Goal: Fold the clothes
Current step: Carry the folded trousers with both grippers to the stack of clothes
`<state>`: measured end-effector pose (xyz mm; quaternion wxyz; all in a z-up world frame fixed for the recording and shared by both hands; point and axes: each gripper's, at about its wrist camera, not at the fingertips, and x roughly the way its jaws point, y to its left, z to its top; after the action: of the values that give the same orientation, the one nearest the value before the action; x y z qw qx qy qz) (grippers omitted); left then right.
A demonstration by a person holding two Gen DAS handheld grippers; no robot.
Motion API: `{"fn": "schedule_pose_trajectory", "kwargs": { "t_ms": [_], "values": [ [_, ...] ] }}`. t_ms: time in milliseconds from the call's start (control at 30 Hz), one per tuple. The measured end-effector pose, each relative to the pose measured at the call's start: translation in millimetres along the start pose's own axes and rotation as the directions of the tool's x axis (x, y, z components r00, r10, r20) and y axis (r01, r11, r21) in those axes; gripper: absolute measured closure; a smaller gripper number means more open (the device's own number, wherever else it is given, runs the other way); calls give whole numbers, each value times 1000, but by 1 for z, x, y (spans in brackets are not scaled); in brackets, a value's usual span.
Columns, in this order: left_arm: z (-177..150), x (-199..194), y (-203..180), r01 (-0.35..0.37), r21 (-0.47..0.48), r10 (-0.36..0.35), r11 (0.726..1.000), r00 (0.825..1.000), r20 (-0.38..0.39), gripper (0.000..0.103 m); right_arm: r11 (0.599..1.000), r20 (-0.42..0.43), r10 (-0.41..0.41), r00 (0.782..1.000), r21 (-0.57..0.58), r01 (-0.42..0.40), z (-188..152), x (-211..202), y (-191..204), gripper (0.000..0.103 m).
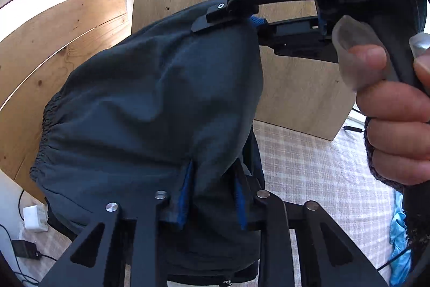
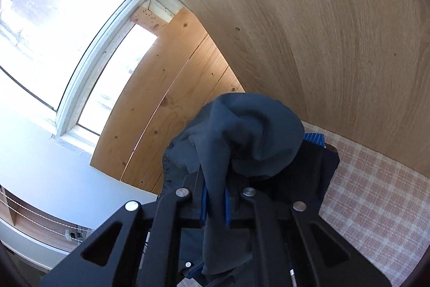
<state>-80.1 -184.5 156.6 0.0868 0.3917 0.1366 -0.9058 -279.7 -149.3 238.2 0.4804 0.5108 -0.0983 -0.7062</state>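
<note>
A dark grey-blue garment (image 1: pixel 161 104) with an elastic waistband hangs in the air, stretched between both grippers. My left gripper (image 1: pixel 213 195) is shut on a bunch of its cloth between the blue pads. My right gripper (image 1: pixel 242 20) shows at the top of the left wrist view, held by a hand, shut on the garment's upper edge. In the right wrist view my right gripper (image 2: pixel 215 203) pinches a fold of the same garment (image 2: pixel 242 131), which bulges above the fingers. Most of the garment's lower part is hidden behind the gripper bodies.
A bed with a pink-and-white checked cover (image 1: pixel 309 166) lies below, also in the right wrist view (image 2: pixel 376 192). A wooden panel (image 2: pixel 322 31) stands behind it, with pine boards (image 1: pixel 67 45) and a window (image 2: pixel 53 31) to the left. A white adapter and cables (image 1: pixel 33 217) lie lower left. Light blue cloth (image 1: pixel 400 238) is at the right.
</note>
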Motion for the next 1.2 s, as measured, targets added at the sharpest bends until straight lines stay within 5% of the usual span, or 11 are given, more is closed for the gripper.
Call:
{"fn": "schedule_pose_trajectory", "kwargs": {
  "t_ms": [300, 367, 433, 533, 600, 667, 767, 1000, 1067, 1133, 1200],
  "values": [
    [21, -110, 54, 207, 179, -207, 962, 978, -18, 90, 986, 41, 113, 993, -130, -107, -9, -34, 59, 95],
    [25, -105, 53, 280, 194, -270, 940, 960, -73, 82, 978, 70, 55, 996, -207, -40, -17, -32, 50, 95],
    [17, -75, 47, 362, 186, -326, 914, 924, -199, 60, 959, 103, -1, 995, -280, 30, -25, -30, 40, 95],
    [1, -54, 49, 352, 168, -304, 921, 917, -256, 62, 985, -39, -50, 998, -167, 43, -33, -11, -6, 90],
    [2, -56, 58, 368, 134, -338, 920, 918, -207, 62, 994, -10, 96, 995, -45, -96, -36, -26, -34, 87],
    [11, -51, 61, 335, 153, -312, 930, 937, -158, 62, 975, 54, 206, 977, 73, -210, -38, -40, -61, 62],
    [20, -29, 69, 274, 173, -251, 946, 957, -144, 63, 955, 52, 230, 972, 179, -235, -31, -40, -84, 58],
    [-3, 6, 82, 298, 115, -269, 948, 939, -216, 64, 903, -84, 260, 962, 375, -212, 0, 23, -98, 54],
    [-3, 6, 84, 300, 116, -271, 947, 938, -216, 64, 941, -83, 159, 984, 313, -125, 4, 31, -82, 64],
    [-1, 5, 85, 301, 116, -271, 947, 938, -217, 64, 986, -67, 78, 995, 155, -67, 6, 30, -46, 94],
    [0, 1, 88, 301, 111, -274, 947, 939, -206, 64, 998, 8, 29, 1000, -48, -29, 5, 14, 5, 94]
  ]
}}
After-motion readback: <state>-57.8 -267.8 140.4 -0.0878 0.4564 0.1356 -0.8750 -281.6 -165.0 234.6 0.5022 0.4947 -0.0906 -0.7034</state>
